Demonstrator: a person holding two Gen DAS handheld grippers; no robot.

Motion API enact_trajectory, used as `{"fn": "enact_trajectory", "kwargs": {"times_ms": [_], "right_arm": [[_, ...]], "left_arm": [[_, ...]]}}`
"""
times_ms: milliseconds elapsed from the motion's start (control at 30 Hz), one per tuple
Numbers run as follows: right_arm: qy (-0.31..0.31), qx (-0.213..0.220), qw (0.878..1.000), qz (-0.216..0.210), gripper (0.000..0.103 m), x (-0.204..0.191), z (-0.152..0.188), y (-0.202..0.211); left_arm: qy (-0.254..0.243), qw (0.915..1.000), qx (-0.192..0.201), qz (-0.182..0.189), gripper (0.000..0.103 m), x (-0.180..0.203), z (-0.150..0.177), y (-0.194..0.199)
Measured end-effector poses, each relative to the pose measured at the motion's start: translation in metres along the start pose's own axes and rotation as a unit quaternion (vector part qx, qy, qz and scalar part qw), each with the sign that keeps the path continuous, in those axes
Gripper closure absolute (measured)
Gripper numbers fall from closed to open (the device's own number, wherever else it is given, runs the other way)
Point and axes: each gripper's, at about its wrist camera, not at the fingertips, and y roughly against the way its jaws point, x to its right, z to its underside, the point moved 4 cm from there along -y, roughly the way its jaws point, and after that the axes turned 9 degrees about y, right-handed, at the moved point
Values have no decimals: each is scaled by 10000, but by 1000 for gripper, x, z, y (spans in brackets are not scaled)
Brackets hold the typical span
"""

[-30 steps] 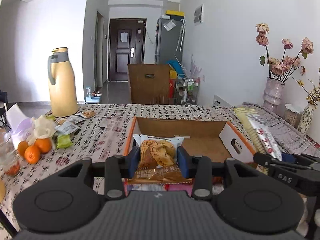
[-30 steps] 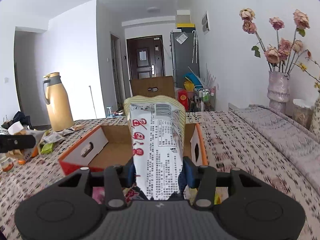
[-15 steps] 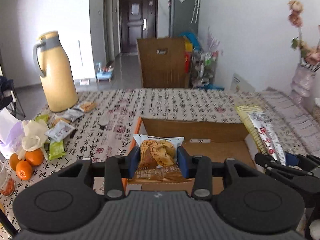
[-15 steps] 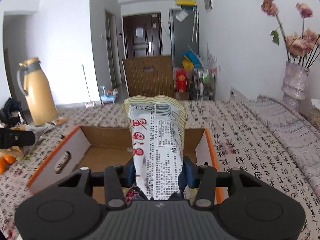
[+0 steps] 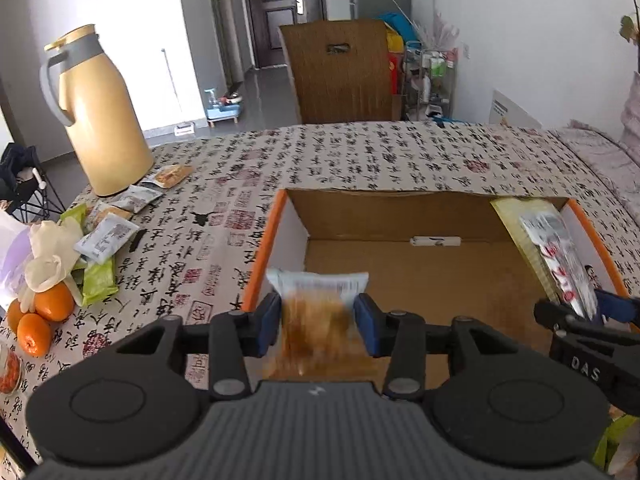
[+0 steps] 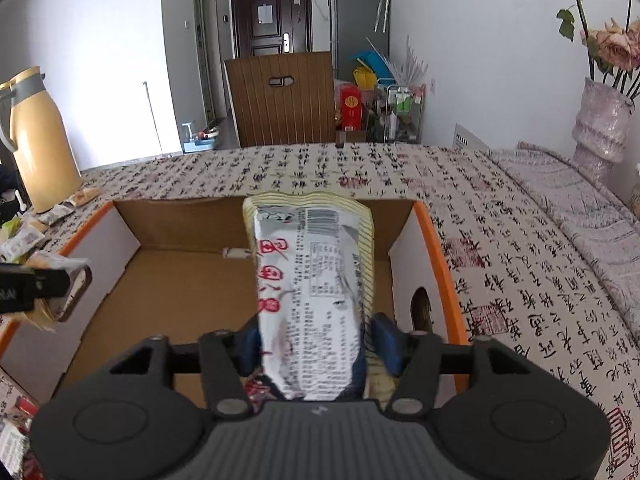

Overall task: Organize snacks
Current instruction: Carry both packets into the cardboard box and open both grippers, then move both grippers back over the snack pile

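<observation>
An orange-rimmed cardboard box (image 5: 261, 246) lies open on the patterned tablecloth, and both grippers hang over its near side. My left gripper (image 5: 318, 326) is opening. A pastry packet (image 5: 316, 300) sits blurred between its blue pads, slipping down toward the box floor. My right gripper (image 6: 316, 340) is also opening, and its pads stand off a long white and yellow packet with red characters (image 6: 312, 264) that leans into the box (image 6: 436, 240). That long packet (image 5: 556, 248) shows at the box's right end in the left wrist view.
A yellow thermos jug (image 5: 100, 120) stands at the far left with loose snack packets (image 5: 108, 232), a white glove and oranges (image 5: 40, 316) in front of it. A vase of dried flowers (image 6: 600, 128) stands at the right. A small white packet (image 5: 436, 241) lies in the box.
Both grippers moved forward and tipped down over the box. Their jaws widened around the packets they gripped, and the pastry packet now blurs as it slips.
</observation>
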Motion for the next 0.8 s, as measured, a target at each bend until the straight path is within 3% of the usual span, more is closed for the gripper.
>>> {"fn": "enact_trajectory", "kwargs": {"times_ms": [33,133,167,300,800], "right_arm": [[-4,-4,10000,-24,33,0,1,0],[9,47,9999,-134,26,0,4,6],[-4,89,9999,-129,19,0,5,9],[-46,306,9993,-203,0,1,7,23],[-1,983,9950,-162,0,13,27,89]], "left_arm": [[-2,10000,42,-27,30,-1,0,2],[-55,9994,340,-26,5,-2,1,12],[-52,9989,455,21,0,-2,1,17],[21,9967,771,256,0,-5,0,36],[206,9870,1461,637,0,-26,26,107]]}}
